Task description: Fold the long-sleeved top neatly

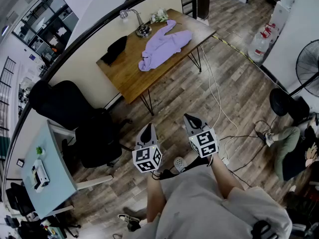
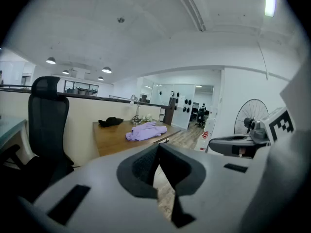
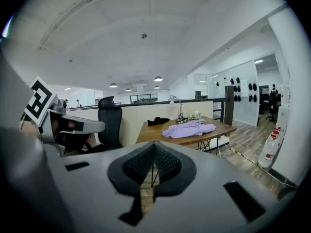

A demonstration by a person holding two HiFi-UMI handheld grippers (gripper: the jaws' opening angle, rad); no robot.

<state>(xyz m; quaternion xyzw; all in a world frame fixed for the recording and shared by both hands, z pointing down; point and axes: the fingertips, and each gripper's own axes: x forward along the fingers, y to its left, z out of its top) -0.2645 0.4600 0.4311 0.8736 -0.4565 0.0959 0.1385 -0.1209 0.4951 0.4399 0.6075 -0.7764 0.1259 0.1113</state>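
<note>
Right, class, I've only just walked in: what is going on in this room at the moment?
A person stands on the wooden floor, well back from the wooden table, with the left gripper and the right gripper held out in front. The fingers of both are closed together with nothing between them. The lilac long-sleeved top lies crumpled on the table, untouched, near a black item and a desk lamp. Folding has not begun.

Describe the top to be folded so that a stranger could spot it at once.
Find the wooden table on thin black legs beside the curved partition wall. Near the desk lamp on it lies a crumpled long-sleeved top. It is the only pale lilac thing there; the other cloth on the table is black.
</note>
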